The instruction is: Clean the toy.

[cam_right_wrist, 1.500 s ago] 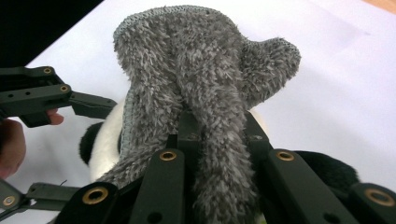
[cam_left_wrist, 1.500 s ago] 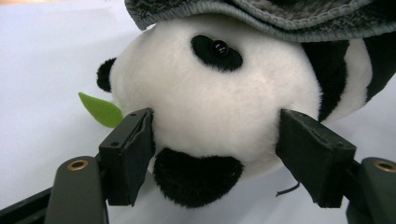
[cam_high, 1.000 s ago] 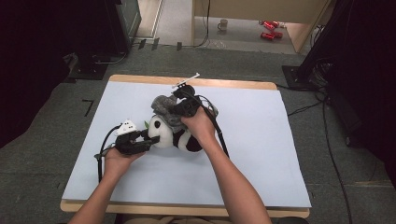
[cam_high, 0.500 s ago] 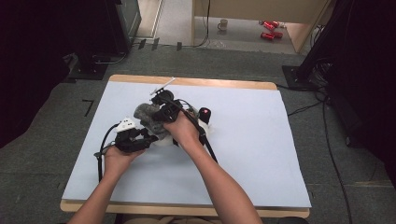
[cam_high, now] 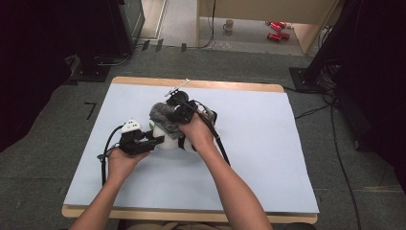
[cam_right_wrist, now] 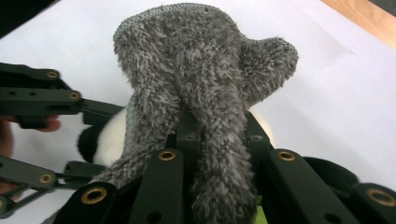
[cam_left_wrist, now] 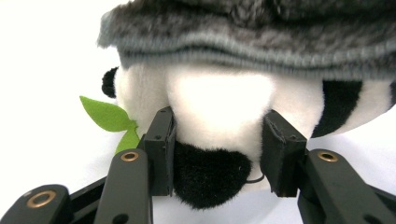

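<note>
1. A black-and-white plush panda [cam_left_wrist: 219, 121] lies mid-table on the white table sheet [cam_high: 287, 158].
2. The panda is clamped by the left gripper [cam_left_wrist: 219, 158], whose jaws have just been closing on it.
3. A grey fuzzy knitted hat [cam_right_wrist: 196, 88] is pinched shut in the right gripper [cam_right_wrist: 215, 140], over the panda's far side.
4. Step judged: hat being fitted; next, it should be drawn down over the head while the panda is steadied.

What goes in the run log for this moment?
left gripper: just closing, clamped on panda plush | right gripper: shut on grey furry hat | hat over panda
</note>
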Available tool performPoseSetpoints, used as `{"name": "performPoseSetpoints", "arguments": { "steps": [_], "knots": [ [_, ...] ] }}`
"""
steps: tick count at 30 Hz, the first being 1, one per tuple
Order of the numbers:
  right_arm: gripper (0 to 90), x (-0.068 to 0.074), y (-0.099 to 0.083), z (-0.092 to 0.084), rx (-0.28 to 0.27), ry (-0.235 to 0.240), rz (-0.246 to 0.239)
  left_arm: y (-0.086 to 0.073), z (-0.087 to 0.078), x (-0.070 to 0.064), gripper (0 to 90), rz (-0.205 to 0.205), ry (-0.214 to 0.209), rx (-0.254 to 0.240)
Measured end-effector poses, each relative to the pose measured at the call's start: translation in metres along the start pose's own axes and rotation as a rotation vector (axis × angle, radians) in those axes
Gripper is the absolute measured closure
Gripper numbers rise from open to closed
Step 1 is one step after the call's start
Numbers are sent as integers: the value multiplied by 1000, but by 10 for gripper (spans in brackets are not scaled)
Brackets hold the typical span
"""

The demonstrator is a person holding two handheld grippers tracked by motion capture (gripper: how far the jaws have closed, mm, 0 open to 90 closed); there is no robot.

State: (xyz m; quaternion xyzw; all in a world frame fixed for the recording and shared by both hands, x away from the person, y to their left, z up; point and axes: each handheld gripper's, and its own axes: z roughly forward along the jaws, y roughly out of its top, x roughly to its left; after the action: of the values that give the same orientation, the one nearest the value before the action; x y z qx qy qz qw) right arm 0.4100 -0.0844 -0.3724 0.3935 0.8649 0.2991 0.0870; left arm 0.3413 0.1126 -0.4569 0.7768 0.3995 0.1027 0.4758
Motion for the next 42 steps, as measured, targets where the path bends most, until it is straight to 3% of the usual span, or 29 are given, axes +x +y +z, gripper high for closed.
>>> {"name": "performPoseSetpoints", "arguments": {
  "steps": [5,11,17,19,25,33,38,41,42],
  "knots": [
    [756,-9,-3,-5,12,-37,0,0,0,0,534,3,-5,2],
    [758,-31,-13,-9,60,-65,43,-2,0,2,533,12,-16,-3],
    [758,-49,-20,-16,50,-67,95,-2,0,2,533,7,-21,-13],
    [759,-51,-20,-18,28,-27,136,-2,-1,2,533,8,-23,-12],
    [760,-35,-5,-26,-9,23,114,-3,-1,2,534,9,-14,-9],
    [761,3,17,-22,-51,66,60,-3,-1,2,533,6,-11,-12],
    [760,25,19,-1,-7,92,15,-2,-1,2,533,3,-7,-10],
    [759,32,12,13,43,80,-11,-3,-1,2,533,1,-4,0],
    [759,32,10,15,34,83,-11,-3,-1,3,533,1,-7,-1]
  ]
}}
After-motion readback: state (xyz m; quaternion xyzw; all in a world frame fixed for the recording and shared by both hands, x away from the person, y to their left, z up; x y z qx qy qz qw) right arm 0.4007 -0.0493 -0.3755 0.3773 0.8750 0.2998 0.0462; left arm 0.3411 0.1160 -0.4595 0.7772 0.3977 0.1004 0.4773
